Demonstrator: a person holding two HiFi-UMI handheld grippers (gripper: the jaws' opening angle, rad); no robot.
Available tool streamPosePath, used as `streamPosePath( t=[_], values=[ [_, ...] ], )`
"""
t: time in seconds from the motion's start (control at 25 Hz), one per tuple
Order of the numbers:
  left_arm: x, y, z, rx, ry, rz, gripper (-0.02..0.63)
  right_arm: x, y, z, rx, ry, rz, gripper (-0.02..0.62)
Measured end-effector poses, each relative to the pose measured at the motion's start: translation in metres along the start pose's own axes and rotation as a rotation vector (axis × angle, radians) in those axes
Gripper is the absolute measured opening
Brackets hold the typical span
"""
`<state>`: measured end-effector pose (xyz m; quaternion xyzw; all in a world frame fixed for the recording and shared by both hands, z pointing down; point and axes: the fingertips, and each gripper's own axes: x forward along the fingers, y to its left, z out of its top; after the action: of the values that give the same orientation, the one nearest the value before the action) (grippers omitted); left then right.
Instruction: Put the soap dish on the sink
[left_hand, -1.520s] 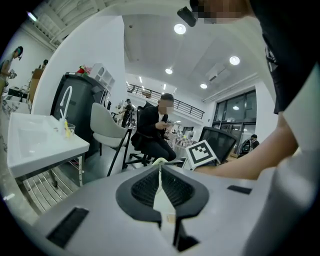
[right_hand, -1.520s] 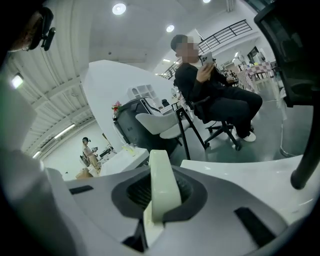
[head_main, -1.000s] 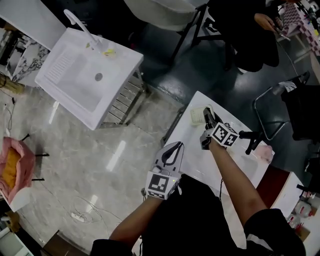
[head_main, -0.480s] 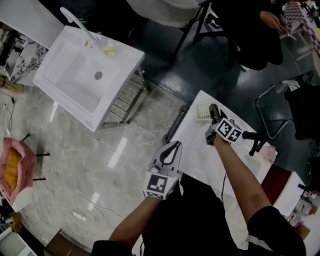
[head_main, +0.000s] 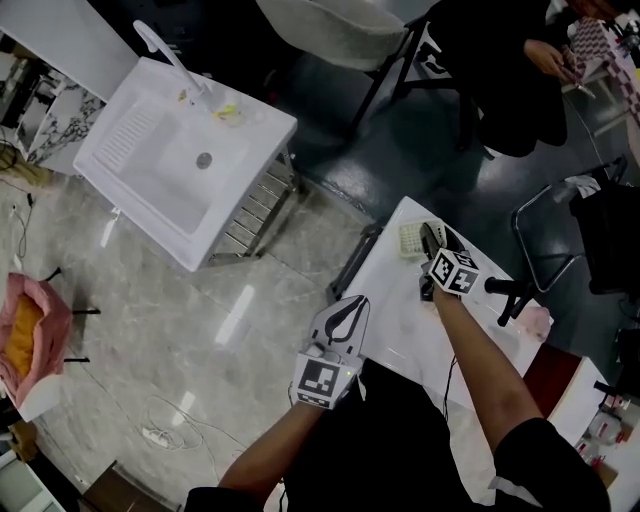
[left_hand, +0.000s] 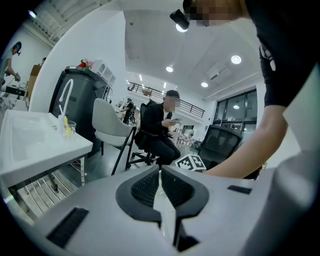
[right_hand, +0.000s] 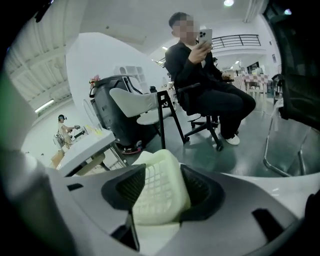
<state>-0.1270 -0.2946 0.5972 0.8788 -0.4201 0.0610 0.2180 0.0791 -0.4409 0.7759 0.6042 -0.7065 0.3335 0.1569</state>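
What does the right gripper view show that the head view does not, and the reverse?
Only the right gripper view: the pale green gridded soap dish sits between the right hand-held gripper's jaws, which have just been opening. Only the head view: the left hand-held gripper, the round drain of the white sink, the pink bag. Both: the dish, that gripper.

I read the left gripper (left_hand: 161, 184) with its jaws closed together and nothing between them. At far left I see a white sink (left_hand: 30, 145) with a curved faucet (left_hand: 65, 97) and a clear cup (left_hand: 70, 128) on its top edge. Beyond stand a white chair (left_hand: 111, 125) and a seated person (left_hand: 157, 131) in dark clothes. An arm (left_hand: 265, 145) enters from the right, above a marker cube (left_hand: 192, 161).
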Motion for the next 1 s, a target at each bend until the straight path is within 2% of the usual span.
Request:
streamPosePath(
  t=[0.2, 0.4, 0.64, 0.84, 1.0],
  values=[
    [-0.004, 0.003, -0.003, -0.009, 0.003, 0.009, 0.018, 0.003, -0.007, -0.003, -0.016, 0.016, -0.030, 0.222],
    [-0.007, 0.006, -0.005, -0.015, 0.004, 0.014, 0.018, 0.005, -0.004, -0.005, -0.049, 0.034, -0.027, 0.229],
    [-0.010, 0.007, -0.003, -0.022, -0.003, 0.013, 0.018, -0.004, -0.004, -0.002, -0.028, 0.035, -0.013, 0.229],
    [-0.012, 0.003, 0.005, -0.011, -0.014, -0.004, 0.018, -0.041, 0.011, 0.018, -0.021, -0.015, 0.043, 0.222],
    [-0.007, -0.006, 0.012, 0.013, -0.029, -0.032, 0.017, -0.088, 0.032, 0.037, 0.037, -0.108, 0.127, 0.152]
  ],
)
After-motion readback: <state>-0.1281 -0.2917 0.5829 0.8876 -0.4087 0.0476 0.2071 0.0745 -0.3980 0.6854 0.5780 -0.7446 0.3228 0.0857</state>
